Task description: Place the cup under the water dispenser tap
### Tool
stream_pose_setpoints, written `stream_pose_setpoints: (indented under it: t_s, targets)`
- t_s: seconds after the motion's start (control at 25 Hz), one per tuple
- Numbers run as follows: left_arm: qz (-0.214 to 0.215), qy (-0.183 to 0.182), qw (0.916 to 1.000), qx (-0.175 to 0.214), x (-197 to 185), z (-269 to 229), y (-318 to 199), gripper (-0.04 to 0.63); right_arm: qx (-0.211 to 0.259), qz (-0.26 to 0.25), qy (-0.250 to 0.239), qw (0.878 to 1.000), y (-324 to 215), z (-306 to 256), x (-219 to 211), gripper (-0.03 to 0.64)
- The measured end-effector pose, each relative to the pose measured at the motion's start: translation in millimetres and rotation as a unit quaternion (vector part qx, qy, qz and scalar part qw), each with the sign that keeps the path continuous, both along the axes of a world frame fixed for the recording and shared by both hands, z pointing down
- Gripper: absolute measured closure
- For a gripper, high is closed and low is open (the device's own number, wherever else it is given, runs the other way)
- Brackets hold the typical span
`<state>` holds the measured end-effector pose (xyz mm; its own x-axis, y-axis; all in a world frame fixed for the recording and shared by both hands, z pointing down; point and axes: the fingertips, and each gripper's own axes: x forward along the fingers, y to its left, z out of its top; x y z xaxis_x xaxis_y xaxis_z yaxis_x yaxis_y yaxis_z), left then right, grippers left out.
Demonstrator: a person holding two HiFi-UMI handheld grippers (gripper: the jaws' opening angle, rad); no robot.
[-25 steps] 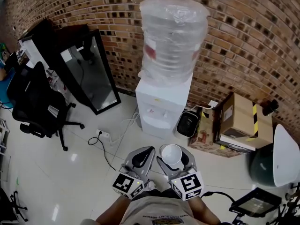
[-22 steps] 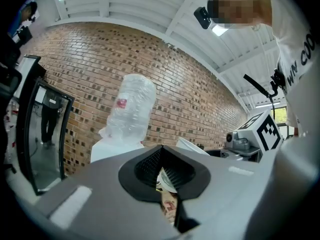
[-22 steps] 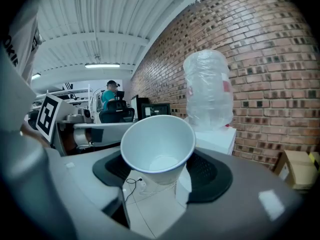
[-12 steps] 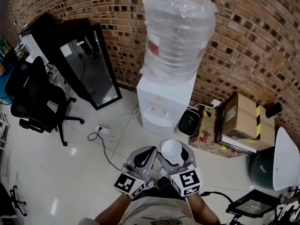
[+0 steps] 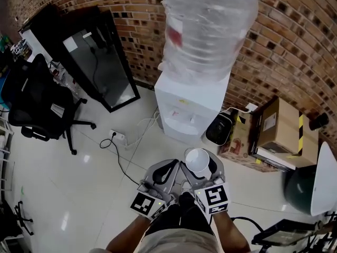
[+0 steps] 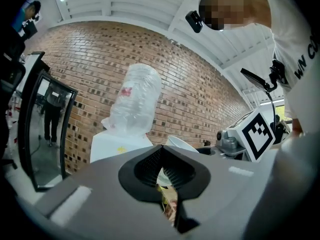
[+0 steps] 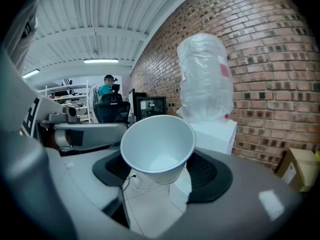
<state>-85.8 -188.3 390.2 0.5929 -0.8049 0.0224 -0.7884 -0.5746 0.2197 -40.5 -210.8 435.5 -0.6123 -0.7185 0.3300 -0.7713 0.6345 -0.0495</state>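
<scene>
Left claw [image 5: 167,168] is closed, its ribbed pads meeting at the tips with nothing between them; only a thin slit shows lower down in the left gripper view. Its marker cube [image 5: 146,203] sits close to the person's body. Just beside it on the right, the right claw [image 5: 201,166] is clamped on a white cup [image 5: 198,161], one pad on each side of the cup's wall. The cup is mouth up, slightly tilted and empty, as the right gripper view shows [image 7: 157,146]. It is held in the air over the tiled floor [image 5: 79,178], in front of the water dispenser [image 5: 192,101] and well apart from it, not under the taps [image 5: 185,116].

Across the room from the left, a black office chair [image 5: 37,107] stands on the floor. Next to it a black-framed glass panel [image 5: 100,67] leans by the brick wall [image 5: 295,46]. A white power strip [image 5: 117,137] with trailing cables lies on the floor between the panel and the dispenser. The white dispenser carries a large clear bottle [image 5: 205,25] wrapped in plastic film. Just to its right sits a small black appliance [image 5: 219,129], then stacked cardboard boxes [image 5: 279,130], one edged with yellow and black tape. A dark green rounded object [image 5: 300,188] lies at the far right.
</scene>
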Motion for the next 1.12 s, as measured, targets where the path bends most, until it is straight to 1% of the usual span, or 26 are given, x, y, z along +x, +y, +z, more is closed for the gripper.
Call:
stream_pose_setpoints:
  t_s: [0.24, 0.36, 0.56, 0.84, 1.0, 1.12]
  targets:
    - [-0.005, -0.013, 0.9999, -0.006, -7, 32, -22, 0.603, 0.005, 0.002, 0.015, 1.000, -25, 38, -4, 0.281]
    - [-0.002, -0.009, 1.0000, -0.002, -6, 51, -35, 0.603, 0.009, 0.009, 0.025, 1.000, -38, 59, -6, 0.282]
    - [-0.003, -0.007, 0.9999, -0.007, -3, 87, -52, 0.603, 0.006, 0.018, 0.026, 0.999, -59, 100, -7, 0.281]
    - [-0.005, 0.002, 0.9999, -0.010, 7, 128, -67, 0.603, 0.005, 0.009, 0.032, 0.999, -79, 161, -14, 0.281]
    - [0.000, -0.003, 0.9999, -0.015, 7, 146, -74, 0.603, -0.005, 0.010, 0.044, 0.999, -94, 199, -12, 0.281]
    - [-0.005, -0.006, 0.9997, -0.022, 6, 162, -77, 0.603, -0.005, 0.014, 0.044, 0.999, -110, 226, -9, 0.281]
